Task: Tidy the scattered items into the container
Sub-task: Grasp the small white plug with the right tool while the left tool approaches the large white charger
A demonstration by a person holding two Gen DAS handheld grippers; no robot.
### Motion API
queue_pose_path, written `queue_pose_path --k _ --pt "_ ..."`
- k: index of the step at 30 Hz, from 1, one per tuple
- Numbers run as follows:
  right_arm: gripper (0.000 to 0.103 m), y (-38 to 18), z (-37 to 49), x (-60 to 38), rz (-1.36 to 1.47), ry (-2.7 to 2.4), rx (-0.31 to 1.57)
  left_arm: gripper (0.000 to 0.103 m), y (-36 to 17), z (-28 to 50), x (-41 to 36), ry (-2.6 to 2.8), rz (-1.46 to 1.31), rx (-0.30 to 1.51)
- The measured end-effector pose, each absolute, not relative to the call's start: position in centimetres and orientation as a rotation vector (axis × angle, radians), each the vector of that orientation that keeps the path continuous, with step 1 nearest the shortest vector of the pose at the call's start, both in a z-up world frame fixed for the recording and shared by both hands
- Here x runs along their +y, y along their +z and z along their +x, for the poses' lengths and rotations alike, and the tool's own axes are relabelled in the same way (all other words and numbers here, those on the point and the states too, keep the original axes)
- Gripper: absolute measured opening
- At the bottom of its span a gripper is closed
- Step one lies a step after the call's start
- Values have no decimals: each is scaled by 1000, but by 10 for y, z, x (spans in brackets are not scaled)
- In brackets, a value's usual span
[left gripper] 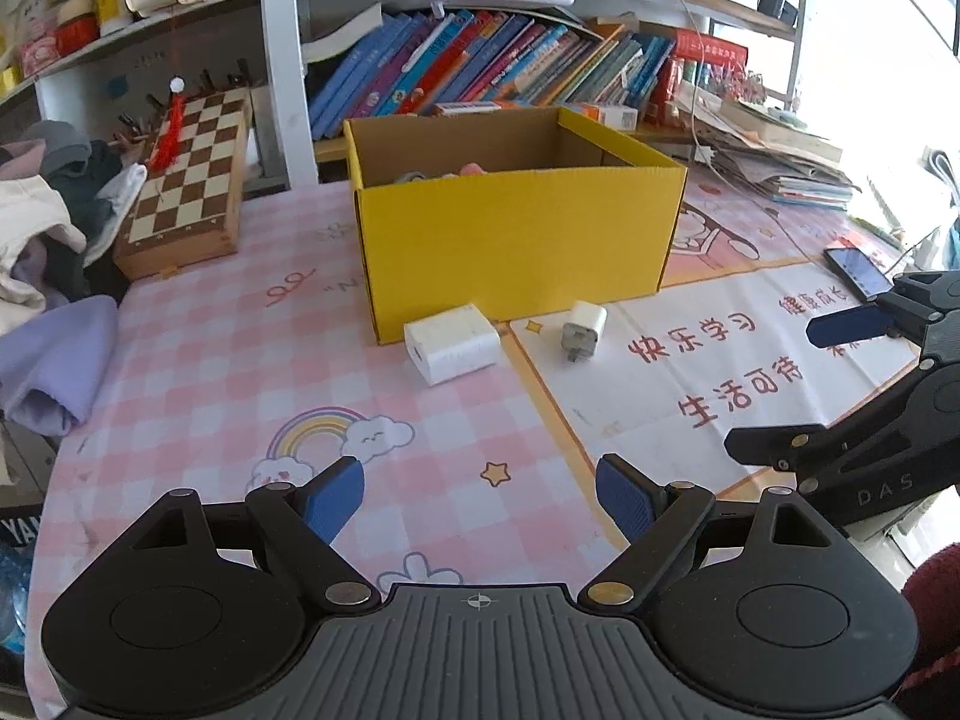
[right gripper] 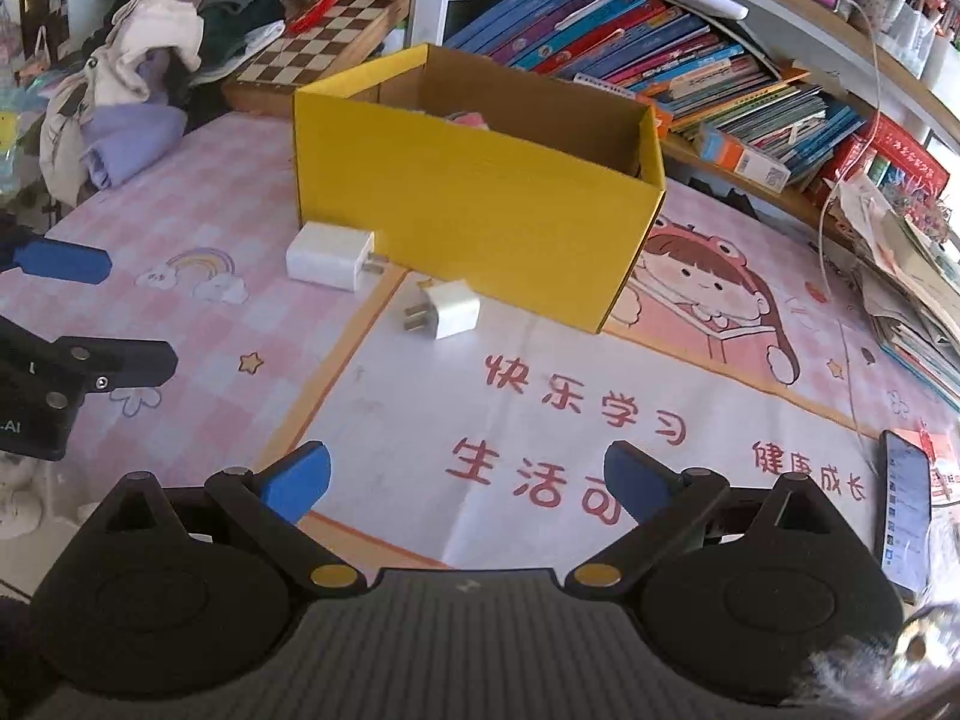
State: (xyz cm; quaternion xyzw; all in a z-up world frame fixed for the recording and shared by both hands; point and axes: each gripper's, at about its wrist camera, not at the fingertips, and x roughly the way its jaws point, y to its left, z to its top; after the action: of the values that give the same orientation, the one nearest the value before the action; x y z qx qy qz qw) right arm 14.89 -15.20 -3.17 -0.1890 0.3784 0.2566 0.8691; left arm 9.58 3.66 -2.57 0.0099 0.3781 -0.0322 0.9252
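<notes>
A yellow cardboard box stands open on the pink desk mat; it also shows in the right wrist view, with a pink item and something grey inside. Two white chargers lie in front of it: a larger one and a smaller one. My left gripper is open and empty, well short of the chargers. My right gripper is open and empty, also short of them. Each gripper shows at the edge of the other's view.
A chessboard box and a heap of clothes lie at the left. Books fill the shelf behind the box. A phone lies at the right. Stacked papers sit at the back right.
</notes>
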Motion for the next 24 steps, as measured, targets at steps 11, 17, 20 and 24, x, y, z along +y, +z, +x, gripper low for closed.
queue_pose_path --k 11,17,20,24 --pt "99 -39 148 -141 -435 575 803 87 -27 103 36 -63 -4 780" --pt "99 -40 160 -137 -431 584 810 87 -29 111 41 -40 -18 784" --pt "97 -40 166 -134 -439 597 810 87 -30 117 44 -29 -29 791" --pt "97 -41 176 -131 -448 611 813 87 -30 124 44 -23 -33 791"
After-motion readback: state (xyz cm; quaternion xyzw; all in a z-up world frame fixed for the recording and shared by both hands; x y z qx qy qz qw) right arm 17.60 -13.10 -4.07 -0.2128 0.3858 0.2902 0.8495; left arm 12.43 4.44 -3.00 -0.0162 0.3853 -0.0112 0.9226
